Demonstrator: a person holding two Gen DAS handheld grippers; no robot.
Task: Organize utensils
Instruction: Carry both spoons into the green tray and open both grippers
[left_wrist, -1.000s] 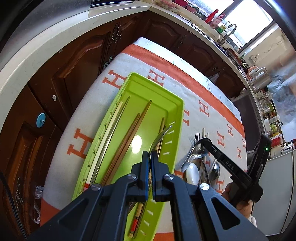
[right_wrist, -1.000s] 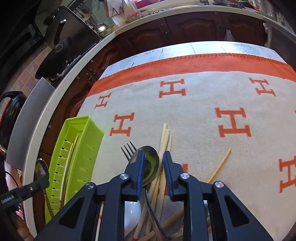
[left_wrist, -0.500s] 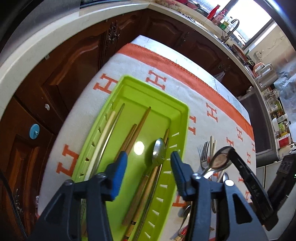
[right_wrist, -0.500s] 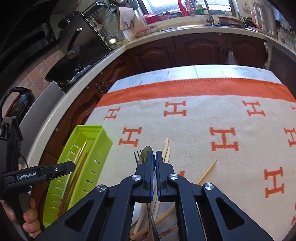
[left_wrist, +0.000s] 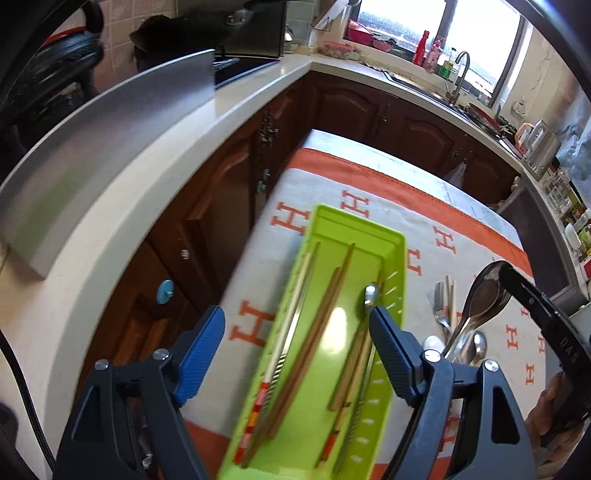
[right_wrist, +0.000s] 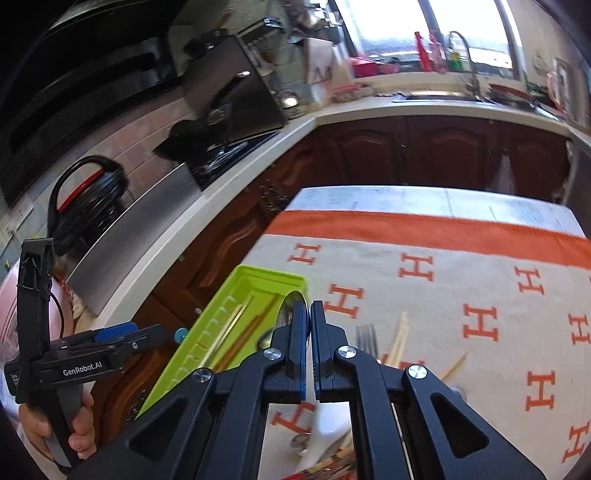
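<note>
left claw jaws wide, just been opening, nothing between, over green tray on the bench cloth. tray holds chopsticks and a metal spoon. right claw clamped on a big spoon, lifted above loose fork pile beside tray.

Both wrist views look steeply down, sharing the green tray.
</note>
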